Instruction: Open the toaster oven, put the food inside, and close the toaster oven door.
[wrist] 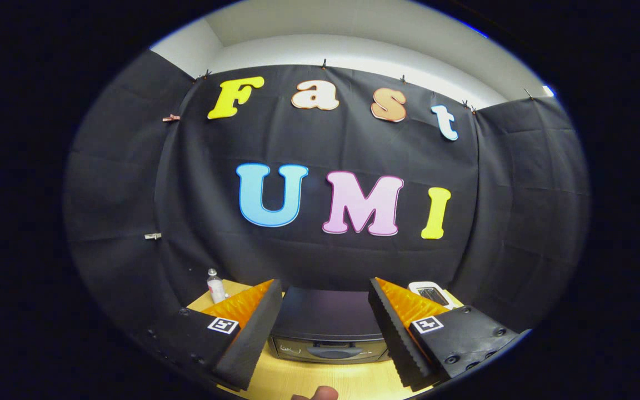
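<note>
The hand-held gripper [325, 316] hovers level, its 2 fingers spread wide and empty, above the shut toaster oven [328, 328].

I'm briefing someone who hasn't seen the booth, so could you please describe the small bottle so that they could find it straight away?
Start at the dark toaster oven on the wooden table, seen between the open gripper's fingers. Look beyond the finger on the oven's left side, to the table's far corner by the black cloth. The bottle stands there upright, small, clear and white-capped, unlike the flat white device at the opposite corner.
</note>
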`<state>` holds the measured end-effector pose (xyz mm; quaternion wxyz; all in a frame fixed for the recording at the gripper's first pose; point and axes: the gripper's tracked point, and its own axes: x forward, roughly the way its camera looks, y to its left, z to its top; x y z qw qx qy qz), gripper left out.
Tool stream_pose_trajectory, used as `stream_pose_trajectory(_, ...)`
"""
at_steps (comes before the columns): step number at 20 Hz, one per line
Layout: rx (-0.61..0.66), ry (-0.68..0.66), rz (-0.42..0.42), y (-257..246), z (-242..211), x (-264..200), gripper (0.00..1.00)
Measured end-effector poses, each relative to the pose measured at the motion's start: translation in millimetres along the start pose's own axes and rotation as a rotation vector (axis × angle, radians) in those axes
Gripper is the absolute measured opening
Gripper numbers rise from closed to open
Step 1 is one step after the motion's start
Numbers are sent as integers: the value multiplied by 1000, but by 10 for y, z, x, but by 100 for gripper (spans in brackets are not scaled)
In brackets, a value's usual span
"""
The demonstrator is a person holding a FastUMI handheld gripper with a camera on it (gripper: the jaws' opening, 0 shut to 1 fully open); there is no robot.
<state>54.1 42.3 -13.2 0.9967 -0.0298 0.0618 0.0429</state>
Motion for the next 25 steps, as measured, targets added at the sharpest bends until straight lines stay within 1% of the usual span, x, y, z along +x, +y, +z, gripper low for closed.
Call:
stream_pose_trajectory(4,15,-18,-50,-399,59,-109,97)
stream_pose_trajectory(9,47,-20,-106,-796,-61,-220,97)
stream_pose_trajectory(13,43,-14,-106,-867,-152,-240,97)
stream_pose_trajectory(16,20,-2,-87,-837,-213,-251,97)
stream_pose_trajectory(20,24,5,-62,-733,-236,-264,97)
stream_pose_trajectory(25,19,-2,-57,-714,-227,-278,97)
